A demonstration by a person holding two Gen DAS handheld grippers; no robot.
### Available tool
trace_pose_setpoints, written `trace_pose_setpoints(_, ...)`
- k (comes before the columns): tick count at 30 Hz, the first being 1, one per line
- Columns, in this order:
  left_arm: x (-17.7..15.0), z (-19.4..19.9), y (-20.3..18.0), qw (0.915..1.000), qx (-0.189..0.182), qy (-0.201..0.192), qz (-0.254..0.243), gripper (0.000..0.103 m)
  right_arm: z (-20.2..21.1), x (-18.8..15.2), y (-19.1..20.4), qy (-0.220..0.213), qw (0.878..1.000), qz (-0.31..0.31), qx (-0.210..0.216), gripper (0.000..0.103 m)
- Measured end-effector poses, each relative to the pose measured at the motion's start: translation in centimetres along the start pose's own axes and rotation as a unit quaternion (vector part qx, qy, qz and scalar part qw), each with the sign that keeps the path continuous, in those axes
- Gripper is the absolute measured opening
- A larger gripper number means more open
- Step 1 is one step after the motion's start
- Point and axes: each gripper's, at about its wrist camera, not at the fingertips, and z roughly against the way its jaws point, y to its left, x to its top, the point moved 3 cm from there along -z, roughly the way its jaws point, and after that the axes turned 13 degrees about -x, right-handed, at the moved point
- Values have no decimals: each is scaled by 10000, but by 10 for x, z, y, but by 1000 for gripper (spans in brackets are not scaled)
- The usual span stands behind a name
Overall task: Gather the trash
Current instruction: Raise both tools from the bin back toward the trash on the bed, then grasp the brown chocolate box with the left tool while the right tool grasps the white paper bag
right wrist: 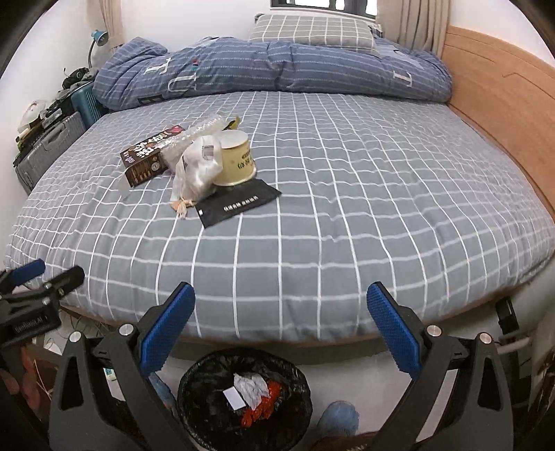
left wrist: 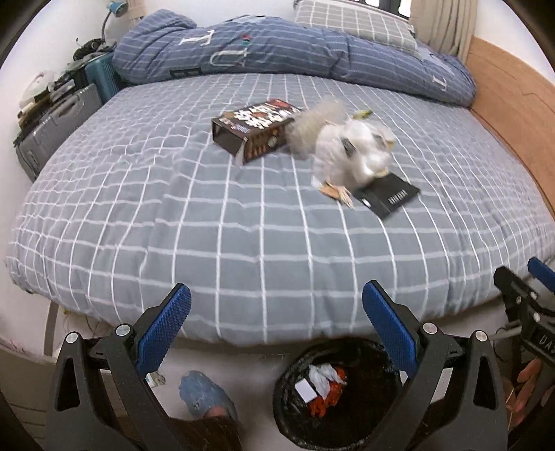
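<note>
A pile of trash lies on the grey checked bed (right wrist: 347, 215): a dark brown carton (right wrist: 147, 158) (left wrist: 255, 130), a bubble-wrap roll (right wrist: 194, 135), a clear plastic bag (right wrist: 197, 170) (left wrist: 350, 156), a cream paper cup (right wrist: 236, 161) and a flat black packet (right wrist: 237, 204) (left wrist: 386, 196). A black-lined bin (right wrist: 242, 395) (left wrist: 336, 392) with red and white scraps stands on the floor at the bed's foot. My left gripper (left wrist: 275, 329) and right gripper (right wrist: 281, 329) are open and empty, above the bin, well short of the pile.
A folded blue duvet (right wrist: 270, 69) and a checked pillow (right wrist: 312, 31) lie at the bed's far end. A wooden headboard (right wrist: 503, 114) runs along the right. Suitcases (right wrist: 48, 149) and clutter stand at the left. A blue slipper (left wrist: 204, 395) is beside the bin.
</note>
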Motion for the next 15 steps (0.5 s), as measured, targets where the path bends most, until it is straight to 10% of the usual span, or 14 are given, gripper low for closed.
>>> trace_pose_setpoints(15,78,-46,39,9997,73,29,-220,97,-47,58,41,-4,9995,291,95,95)
